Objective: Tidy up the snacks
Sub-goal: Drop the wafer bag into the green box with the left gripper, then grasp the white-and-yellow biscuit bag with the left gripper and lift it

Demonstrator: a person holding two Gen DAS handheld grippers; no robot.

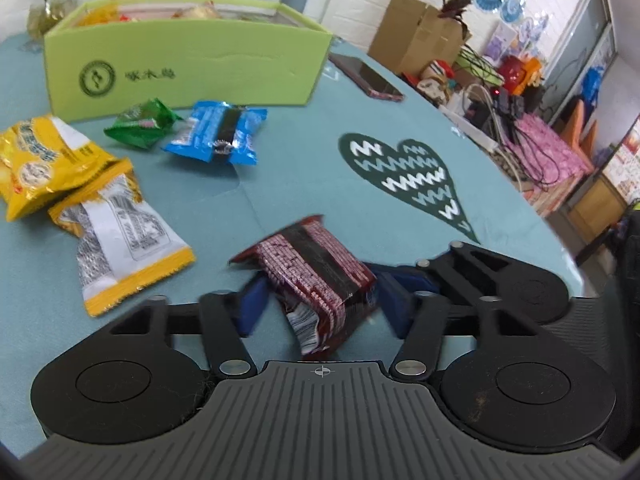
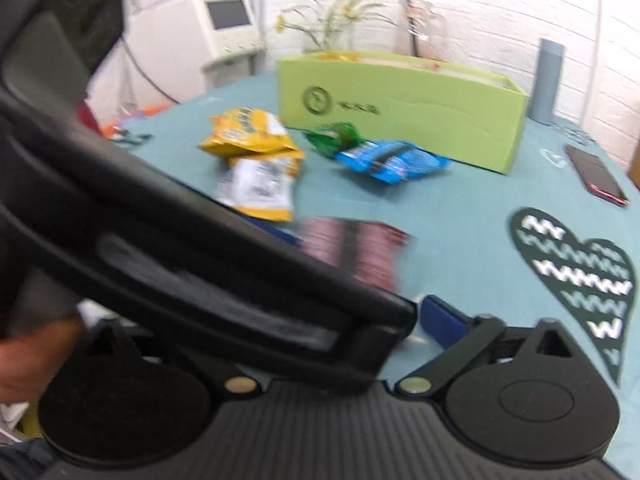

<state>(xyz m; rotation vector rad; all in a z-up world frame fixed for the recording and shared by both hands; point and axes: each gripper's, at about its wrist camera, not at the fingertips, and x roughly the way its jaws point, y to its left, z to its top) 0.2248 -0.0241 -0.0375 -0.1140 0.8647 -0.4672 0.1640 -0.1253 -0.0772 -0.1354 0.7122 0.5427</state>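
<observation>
The red snack pack point(image 1: 316, 276) sat between the blue pads point(image 1: 250, 304) of the left claw point(image 1: 320, 300), which pinched it just above the blue desk point(image 1: 304, 184). The right claw point(image 2: 360, 320) was partly hidden, so I cannot tell its grip. Yellow point(image 1: 44, 160), white point(image 1: 124, 240), green point(image 1: 140, 124) and blue packs point(image 1: 216, 132) lay near the green box point(image 1: 192, 64).

The left gripper point(image 1: 320, 300) tilts downward, its blue pads point(image 1: 252, 306) closed against a red snack packet point(image 1: 316, 280). The right gripper point(image 2: 360, 320) also tilts down, largely hidden behind the left one, one blue pad showing.
</observation>
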